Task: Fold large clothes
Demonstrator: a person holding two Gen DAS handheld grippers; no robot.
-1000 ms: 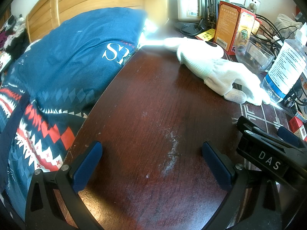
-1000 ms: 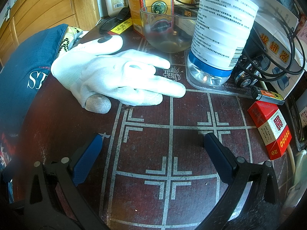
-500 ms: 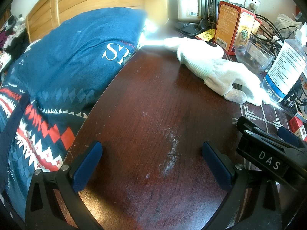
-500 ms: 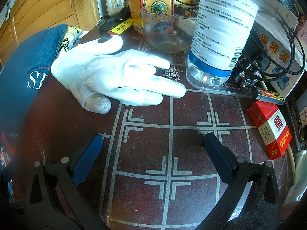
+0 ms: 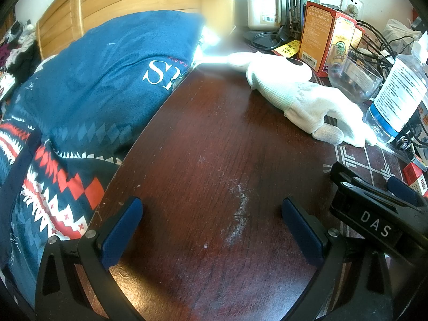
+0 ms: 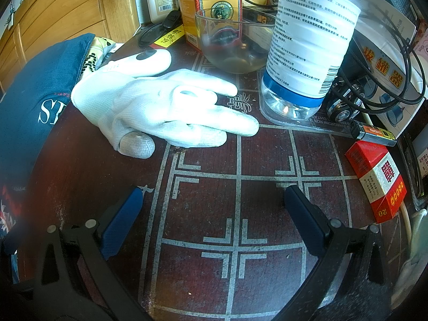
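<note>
A large dark-blue cloth [image 5: 101,80] with white letters and a red-and-white pattern lies beside the dark wooden table [image 5: 214,165], left in the left wrist view; its edge [image 6: 32,99] shows left in the right wrist view. My left gripper [image 5: 211,224] stands open low over bare table wood, right of the cloth, holding nothing. My right gripper [image 6: 214,214] is open over the table's white line pattern, also holding nothing. Its black body [image 5: 374,214] shows at the right of the left wrist view.
A white glove [image 6: 165,109] lies flat on the table ahead of both grippers. Behind it stand a glass bowl [image 6: 235,45], a clear plastic bottle [image 6: 307,48], orange boxes [image 6: 214,2], a jar, cables. A red pack [image 6: 379,176] lies right. A wooden headboard [image 5: 120,8] rises behind the cloth.
</note>
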